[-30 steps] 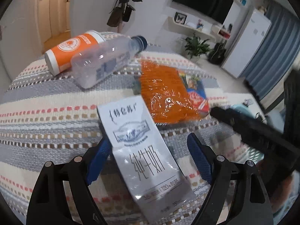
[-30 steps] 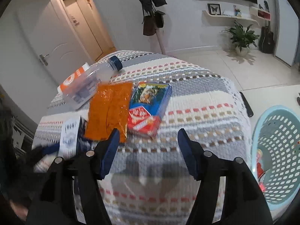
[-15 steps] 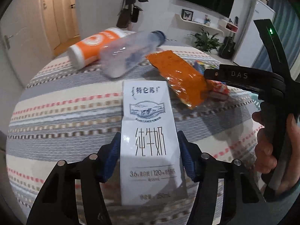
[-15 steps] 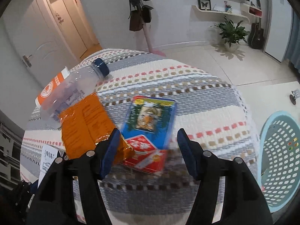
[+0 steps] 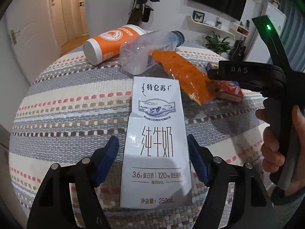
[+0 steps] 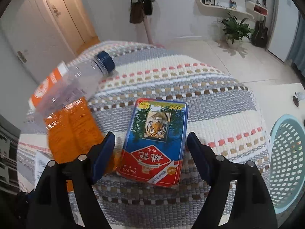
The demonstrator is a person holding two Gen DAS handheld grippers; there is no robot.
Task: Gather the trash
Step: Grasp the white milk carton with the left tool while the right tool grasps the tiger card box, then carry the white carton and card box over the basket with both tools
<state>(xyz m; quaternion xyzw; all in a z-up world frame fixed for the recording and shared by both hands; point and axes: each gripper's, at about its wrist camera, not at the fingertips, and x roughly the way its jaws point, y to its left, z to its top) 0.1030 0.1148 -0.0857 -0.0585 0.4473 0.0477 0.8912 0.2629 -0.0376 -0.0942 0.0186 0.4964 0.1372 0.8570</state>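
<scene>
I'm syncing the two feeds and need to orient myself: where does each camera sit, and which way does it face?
Left wrist: on the left gripper, facing the milk carton between its open fingers; the person's right hand shows.
Right wrist: on the right gripper, facing the card box between open fingers, basket at right.
Shared: clear bottle, orange wrapper, striped tablecloth.

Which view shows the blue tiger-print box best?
The right wrist view: the tiger-print box lies whole and face-up between the open right gripper fingers. In the left wrist view only its red end peeks out behind the orange wrapper and the right gripper's body.
</scene>
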